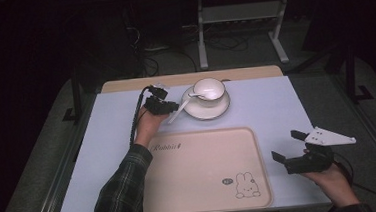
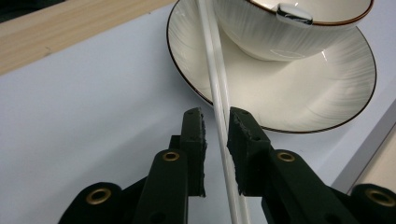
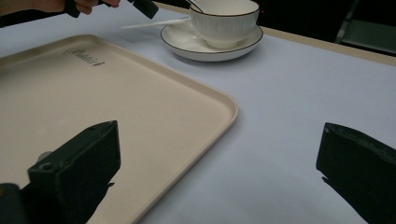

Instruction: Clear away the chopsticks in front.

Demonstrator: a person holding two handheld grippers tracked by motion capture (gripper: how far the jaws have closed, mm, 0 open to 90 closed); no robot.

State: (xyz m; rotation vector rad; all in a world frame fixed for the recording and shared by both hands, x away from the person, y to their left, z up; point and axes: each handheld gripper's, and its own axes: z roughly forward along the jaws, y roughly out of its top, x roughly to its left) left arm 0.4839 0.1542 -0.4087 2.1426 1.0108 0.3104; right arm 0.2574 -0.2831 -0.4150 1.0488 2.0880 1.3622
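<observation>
The left gripper (image 2: 216,122), at the saucer's (image 1: 207,109) nine o'clock, has its jaws around the white spoon (image 2: 217,88) handle, perhaps not quite clamped. The right gripper (image 1: 288,147), jaws wide apart, hovers at the tray's (image 1: 200,171) three o'clock.

The beige tray (image 1: 205,170) carried the word "Rabbit" in dark script near its far left corner. Beside the rabbit drawing (image 1: 245,185) at its near right corner sat a small dark round mark, too small to read.

The pale lavender counter (image 1: 276,105) is evenly lit from above; surroundings are black; close black tongs (image 3: 219,172) blur.
</observation>
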